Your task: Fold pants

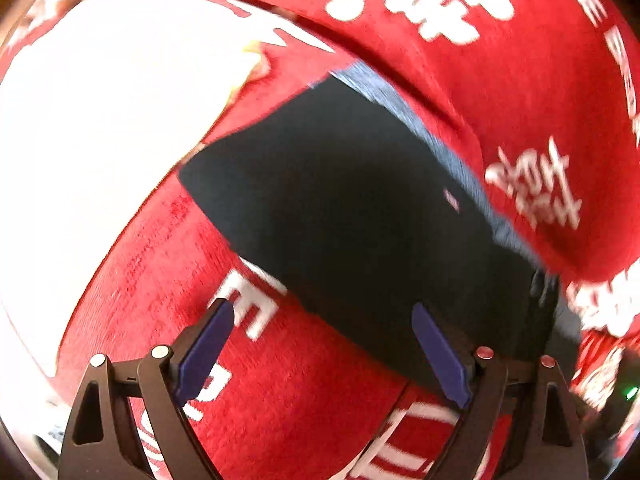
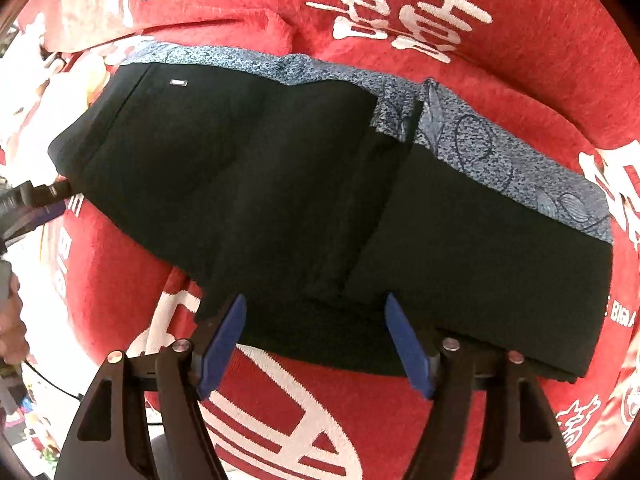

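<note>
The black pants lie folded in a long stack on a red cloth, with a blue patterned band along their far edge. My right gripper points down over the near folded edge. Its blue pads stand apart on either side of that edge without pressing it. In the left wrist view the pants are blurred and run diagonally. My left gripper is wide open at their near end; one pad is over the red cloth, the other over the black fabric. Nothing is gripped.
A red cloth with large white characters covers the surface under the pants. A bright white patch lies to the left. The other gripper's tip and a hand show at the left edge of the right wrist view.
</note>
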Action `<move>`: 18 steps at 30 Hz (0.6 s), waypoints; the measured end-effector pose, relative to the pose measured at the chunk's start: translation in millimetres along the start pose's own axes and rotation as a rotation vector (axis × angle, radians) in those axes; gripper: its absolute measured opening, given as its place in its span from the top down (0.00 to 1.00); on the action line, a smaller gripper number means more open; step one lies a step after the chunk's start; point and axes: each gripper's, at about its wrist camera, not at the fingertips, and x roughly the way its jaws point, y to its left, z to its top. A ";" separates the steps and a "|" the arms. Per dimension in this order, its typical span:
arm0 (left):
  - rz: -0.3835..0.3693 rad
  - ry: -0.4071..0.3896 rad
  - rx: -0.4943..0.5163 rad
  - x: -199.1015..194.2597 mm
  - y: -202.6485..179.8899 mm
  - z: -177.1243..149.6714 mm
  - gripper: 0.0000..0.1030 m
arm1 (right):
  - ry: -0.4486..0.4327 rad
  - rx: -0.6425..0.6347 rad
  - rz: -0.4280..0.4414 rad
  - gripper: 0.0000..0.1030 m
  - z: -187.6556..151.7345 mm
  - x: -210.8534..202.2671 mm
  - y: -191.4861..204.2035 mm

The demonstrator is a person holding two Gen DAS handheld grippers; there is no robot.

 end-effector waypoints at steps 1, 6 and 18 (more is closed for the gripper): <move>-0.033 -0.004 -0.025 0.7 6.0 3.1 0.11 | 0.001 -0.004 -0.003 0.25 0.7 0.7 0.7; -0.202 -0.012 -0.116 13.6 30.6 13.1 0.11 | 0.001 -0.012 -0.011 0.23 2.4 3.0 3.4; -0.383 -0.053 -0.167 22.9 28.4 25.7 0.11 | -0.008 -0.019 -0.030 0.23 2.2 4.4 6.7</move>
